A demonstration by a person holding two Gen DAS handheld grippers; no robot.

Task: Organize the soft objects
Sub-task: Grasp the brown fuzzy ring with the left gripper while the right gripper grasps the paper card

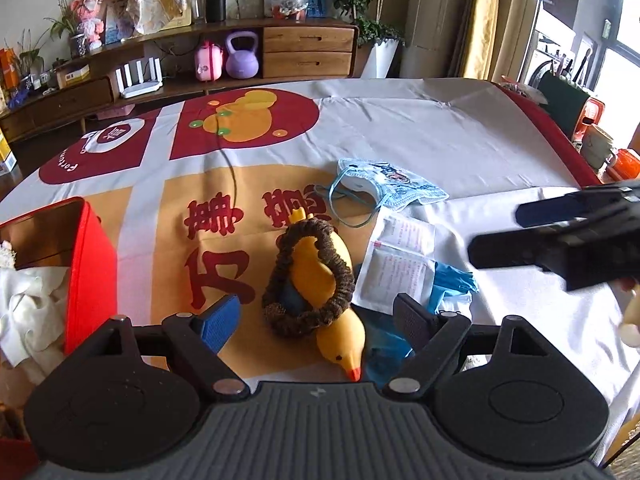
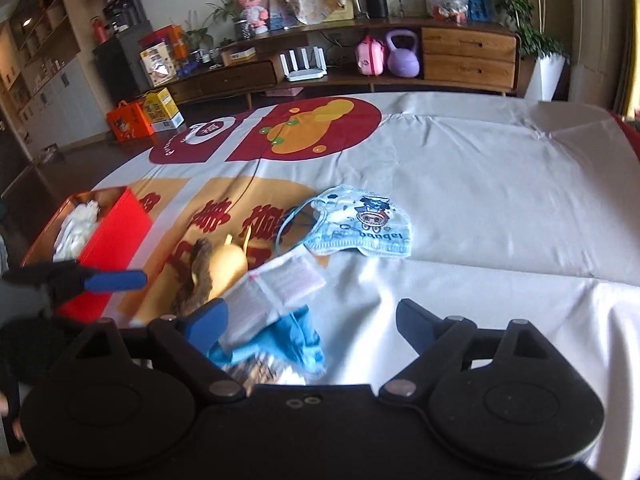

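My left tool (image 1: 316, 320) stands released, jaws wide, with the duck (image 1: 324, 280) lying between and just ahead of its fingers. The duck's long axis runs along the tool's pointing line, beak toward me, tail away, with a brown scrunchie (image 1: 310, 276) looped around its body. The red box (image 1: 90, 272) sits left of the duck, already holding white cloth. My right tool (image 2: 308, 326) is also released, hovering over the blue glove (image 2: 296, 344) right of the duck. The mask (image 2: 360, 226) lies beyond the duck. For the duck, the left is plainly nearer.
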